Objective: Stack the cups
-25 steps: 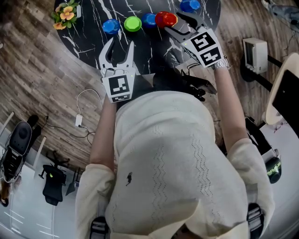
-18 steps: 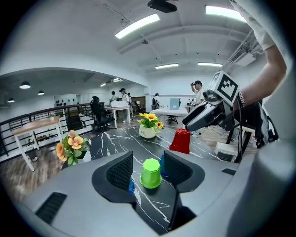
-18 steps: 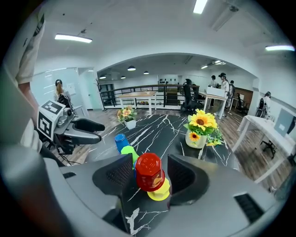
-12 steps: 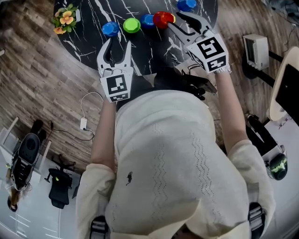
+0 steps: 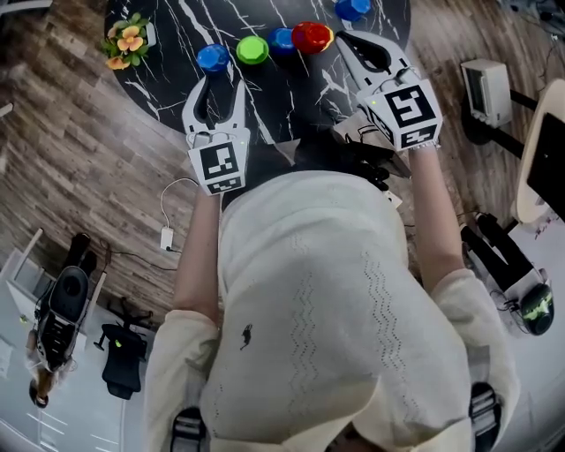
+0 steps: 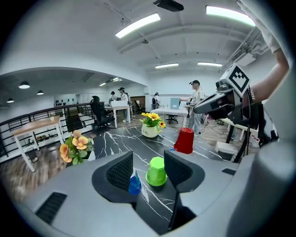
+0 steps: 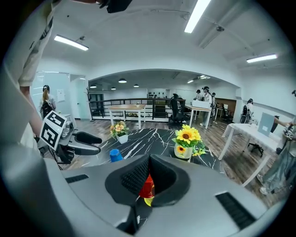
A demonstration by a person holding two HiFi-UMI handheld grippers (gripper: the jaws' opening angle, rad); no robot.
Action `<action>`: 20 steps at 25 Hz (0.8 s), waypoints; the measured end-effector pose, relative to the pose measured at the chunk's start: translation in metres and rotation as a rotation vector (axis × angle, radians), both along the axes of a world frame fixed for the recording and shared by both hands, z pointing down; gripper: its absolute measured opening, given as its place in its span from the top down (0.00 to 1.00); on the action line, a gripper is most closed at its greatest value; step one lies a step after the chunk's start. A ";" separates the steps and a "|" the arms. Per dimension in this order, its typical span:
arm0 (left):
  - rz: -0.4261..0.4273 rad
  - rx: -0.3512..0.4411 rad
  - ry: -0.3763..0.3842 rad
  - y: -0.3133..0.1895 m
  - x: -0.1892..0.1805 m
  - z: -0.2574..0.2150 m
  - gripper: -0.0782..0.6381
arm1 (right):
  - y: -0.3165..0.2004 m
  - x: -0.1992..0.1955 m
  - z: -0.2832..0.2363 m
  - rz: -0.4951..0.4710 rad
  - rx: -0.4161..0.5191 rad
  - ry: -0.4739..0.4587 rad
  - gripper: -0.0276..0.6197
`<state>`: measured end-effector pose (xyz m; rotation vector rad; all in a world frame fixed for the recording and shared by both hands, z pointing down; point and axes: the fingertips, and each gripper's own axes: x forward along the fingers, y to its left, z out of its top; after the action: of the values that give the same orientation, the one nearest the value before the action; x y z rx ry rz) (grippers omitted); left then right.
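Observation:
On the black marble table [image 5: 177, 71] stand upside-down cups in a row: a blue cup [image 5: 213, 57], a green cup [image 5: 252, 48], another blue one [image 5: 282, 40] and a red cup [image 5: 312, 37]. A further blue cup [image 5: 353, 9] sits farther back. My right gripper [image 5: 342, 39] hangs just right of the red cup; its jaws have just been closing and stand shut with nothing between them. Beyond them the red cup [image 7: 147, 186] shows with a yellow rim [image 7: 146, 201] under it. My left gripper [image 5: 218, 86] is open, short of the green cup [image 6: 156, 171] and blue cup [image 6: 134, 185].
A pot of orange flowers [image 5: 126, 35] stands at the table's left edge and a sunflower pot [image 7: 187, 141] at its far side. Wooden floor, cables and a small white box [image 5: 484, 88] surround the table. People stand at desks in the background.
The right gripper's jaws, open around the red cup a second ago, have closed and drawn back up and to the right of it. The red cup stays on the table. The left gripper has barely moved.

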<state>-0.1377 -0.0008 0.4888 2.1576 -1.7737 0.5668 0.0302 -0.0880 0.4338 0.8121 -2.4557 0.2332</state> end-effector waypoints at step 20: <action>-0.065 -0.113 -0.002 -0.001 -0.049 0.056 0.56 | 0.047 -0.017 -0.007 0.035 -0.012 -0.003 0.94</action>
<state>-0.1869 -0.0019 0.5449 2.0175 -1.7619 0.6372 0.0136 -0.0412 0.4272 0.8503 -2.4428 0.2615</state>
